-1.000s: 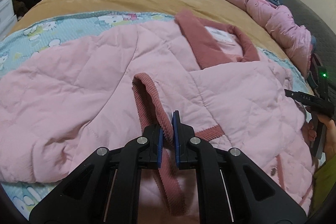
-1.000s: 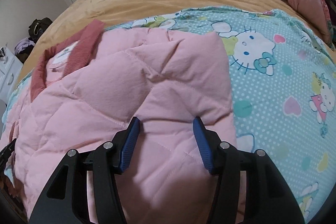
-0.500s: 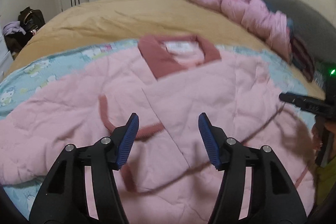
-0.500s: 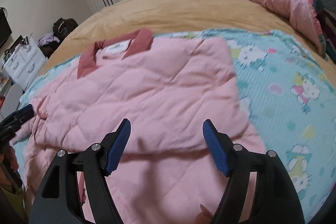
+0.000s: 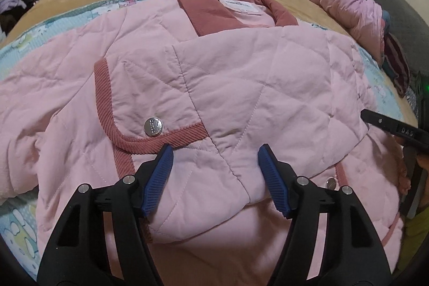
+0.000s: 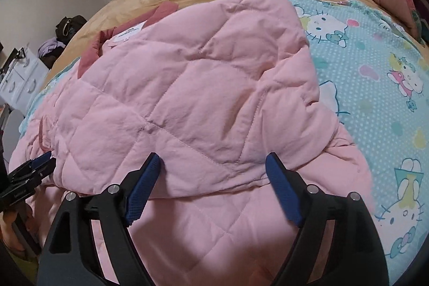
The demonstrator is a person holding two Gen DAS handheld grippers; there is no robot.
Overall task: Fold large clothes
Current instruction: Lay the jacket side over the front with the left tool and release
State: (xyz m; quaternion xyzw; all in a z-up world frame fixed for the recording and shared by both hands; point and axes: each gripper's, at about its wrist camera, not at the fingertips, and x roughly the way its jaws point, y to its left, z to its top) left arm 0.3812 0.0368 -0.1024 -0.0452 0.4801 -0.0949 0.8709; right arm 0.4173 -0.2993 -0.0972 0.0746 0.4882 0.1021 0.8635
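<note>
I have the pink quilted jacket [image 5: 241, 87] spread on the cartoon-print sheet [image 6: 375, 77], both sides folded across its middle, with my left gripper [image 5: 214, 173] and right gripper [image 6: 211, 178] both spread wide and holding nothing just above the folded edge. To fold it well, I'd bite the hem through both layers with each gripper, then carry it evenly toward the corduroy collar [image 5: 203, 15] so the layers don't slide apart

Jacket [image 5: 241, 77] hem cut off by bottom edge, hidden behind left gripper [image 5: 215, 168] body. Collar label [image 5: 241, 7] print too small to read. Right gripper [image 5: 396, 130] mostly out of frame.
</note>
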